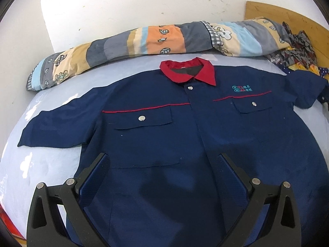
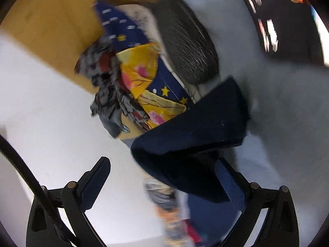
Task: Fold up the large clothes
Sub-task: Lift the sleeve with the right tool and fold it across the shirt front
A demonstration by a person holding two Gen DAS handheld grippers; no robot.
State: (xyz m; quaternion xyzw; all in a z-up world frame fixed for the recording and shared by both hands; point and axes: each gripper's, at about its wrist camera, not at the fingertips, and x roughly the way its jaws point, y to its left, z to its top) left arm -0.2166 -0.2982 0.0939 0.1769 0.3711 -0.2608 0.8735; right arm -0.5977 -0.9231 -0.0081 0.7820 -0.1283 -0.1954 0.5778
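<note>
Bedsheet [image 1: 51, 164], pale blue, covers the mattress against a white wall [image 1: 102, 10], and on it lies the navy work shirt [image 1: 185, 133], spread flat with its front up, buttoned, red collar [image 1: 206, 72] toward the wall and both short sleeves stretched out to the sides. A rolled patchwork quilt [image 1: 144, 41] runs along the far edge of the bed, just behind the collar, with a heap of patterned clothes [image 1: 296, 51] at its right end by the wooden headboard [image 1: 287, 14].

The left gripper [image 1: 163, 159] hangs over the lower front of the shirt, fingers spread wide, nothing clamped; the cloth lies beneath and between them.

The right wrist view is badly smeared. The right gripper [image 2: 162, 164] stands fully wide, and a dark navy sleeve [image 2: 195, 123] of the shirt sits loose just ahead of it, seemingly brushing the right-hand finger [image 2: 230, 183] but not pinched. Beyond are the same patterned clothes [image 2: 139, 78] and a grey ribbed pillow [image 2: 185, 41].
</note>
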